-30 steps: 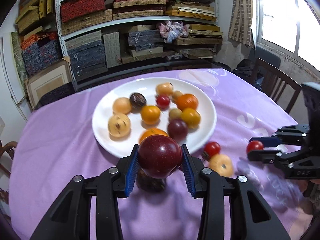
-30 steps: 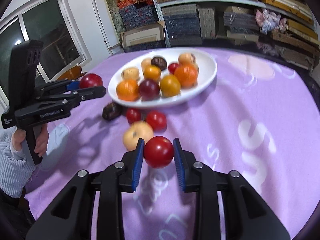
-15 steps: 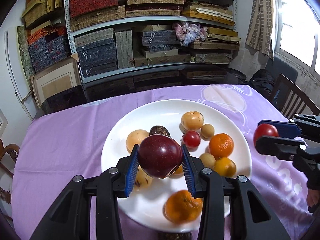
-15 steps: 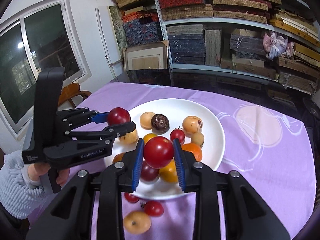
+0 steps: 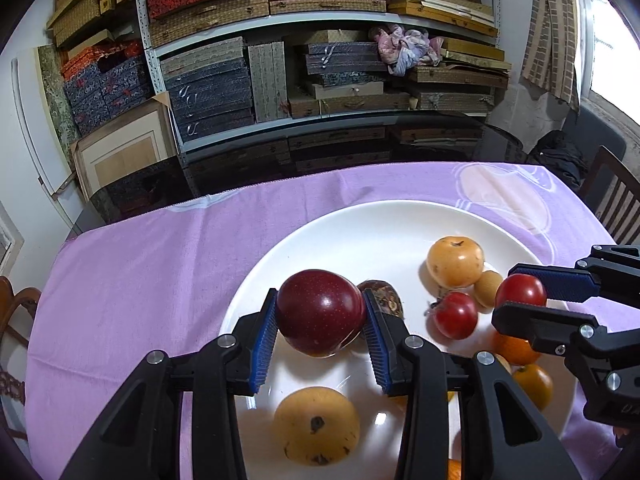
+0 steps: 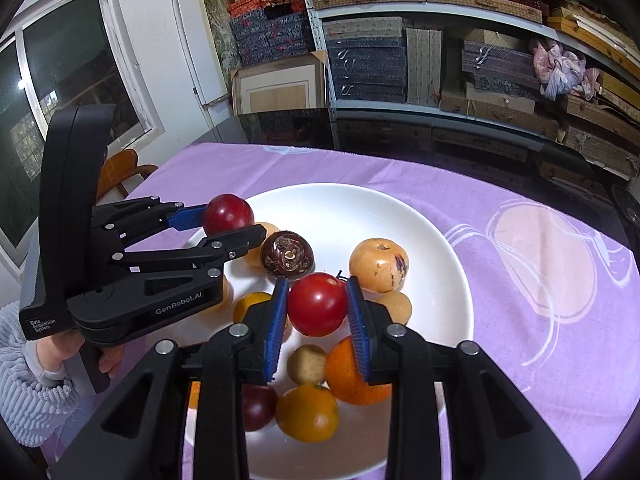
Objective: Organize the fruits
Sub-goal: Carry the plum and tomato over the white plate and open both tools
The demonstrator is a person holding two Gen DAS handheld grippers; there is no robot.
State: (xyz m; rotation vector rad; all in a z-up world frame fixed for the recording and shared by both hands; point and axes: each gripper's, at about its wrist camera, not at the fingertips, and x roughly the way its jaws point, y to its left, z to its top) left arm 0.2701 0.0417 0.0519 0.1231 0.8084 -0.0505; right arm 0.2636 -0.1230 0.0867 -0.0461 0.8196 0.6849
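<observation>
A white plate [image 5: 320, 236] sits on a lilac tablecloth [image 5: 160, 256] printed with pale peach circles and white outlines. The left gripper [image 5: 320, 312] is black with ribbed blue pads around a dark red, finely speckled apple [image 5: 320, 308]; the right gripper [image 6: 318, 304], also black and blue, frames a bright red tomato [image 6: 318, 304]. On the plate lie orange-yellow fruits with brown flecks [image 6: 378, 266], an orange tangerine [image 6: 344, 376] and a dark brown mottled fruit [image 6: 286, 256].

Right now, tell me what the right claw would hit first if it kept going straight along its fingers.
Probably the dark brown wrinkled fruit on the white plate, just beyond the red tomato that the right claw holds. Depth is unclear; it might pass above.
</observation>
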